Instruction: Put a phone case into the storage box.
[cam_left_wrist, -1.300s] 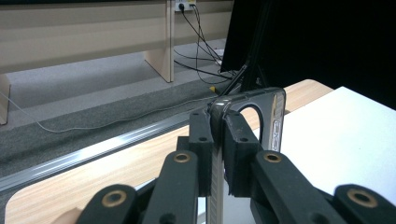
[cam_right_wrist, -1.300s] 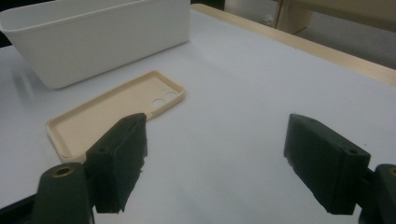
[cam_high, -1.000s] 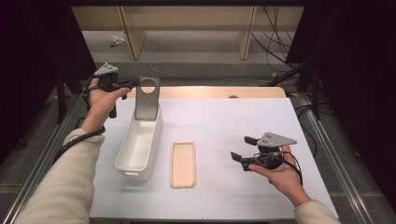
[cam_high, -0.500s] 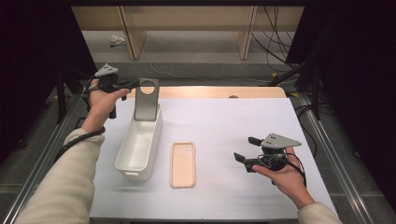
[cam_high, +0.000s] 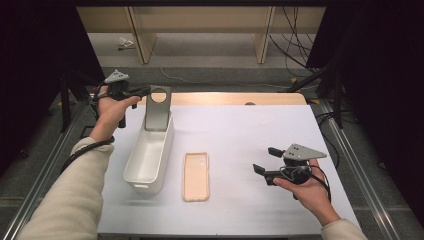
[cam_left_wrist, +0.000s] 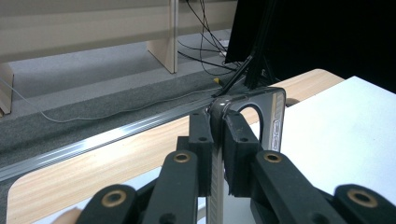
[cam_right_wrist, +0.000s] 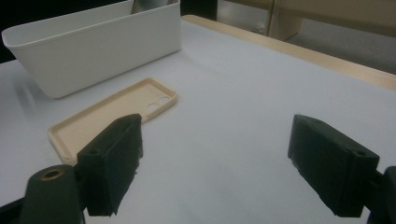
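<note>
A grey phone case with a round cut-out near its top stands upright at the far end of the white bin. My left gripper is shut on its upper edge. In the left gripper view the jaws pinch the thin edge of the grey case. A beige phone case lies flat, inside up, just right of the bin. My right gripper hovers open at the table's right, pointing left towards the beige case, with nothing between its fingers.
The white mat covers the table, with a wooden strip along its far edge. Metal rails run down both sides. Beyond the table, cables lie on the floor. The white bin holds nothing but the grey case.
</note>
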